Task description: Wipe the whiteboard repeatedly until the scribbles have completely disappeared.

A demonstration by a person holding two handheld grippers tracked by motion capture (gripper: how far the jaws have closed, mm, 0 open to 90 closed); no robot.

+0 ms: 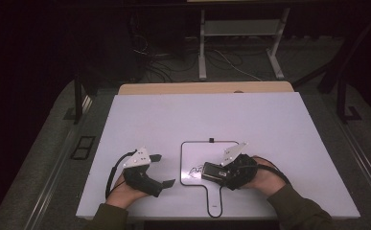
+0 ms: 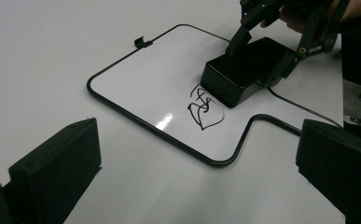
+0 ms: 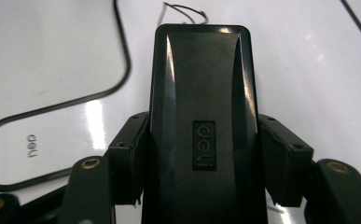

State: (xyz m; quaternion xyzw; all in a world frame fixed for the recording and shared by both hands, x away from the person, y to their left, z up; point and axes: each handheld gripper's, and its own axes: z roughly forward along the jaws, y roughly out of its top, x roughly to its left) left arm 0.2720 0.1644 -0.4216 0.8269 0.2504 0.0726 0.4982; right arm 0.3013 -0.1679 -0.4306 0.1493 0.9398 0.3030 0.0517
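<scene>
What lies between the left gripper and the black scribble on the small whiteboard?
Only bare table and the whiteboard's black rim, seen in the left gripper view; the scribble lies beyond.

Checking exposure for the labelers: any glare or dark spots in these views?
High view: surroundings nearly black, table brightly lit. Left gripper view: glare patch on the whiteboard near the scribble. Right gripper view: highlights streak the glossy eraser; board beneath reflects light too.

Far table (image 1: 212, 115) half open; near centre taken by whiteboard (image 1: 197, 153) (eraser (image 1: 215, 171) on it).
</scene>
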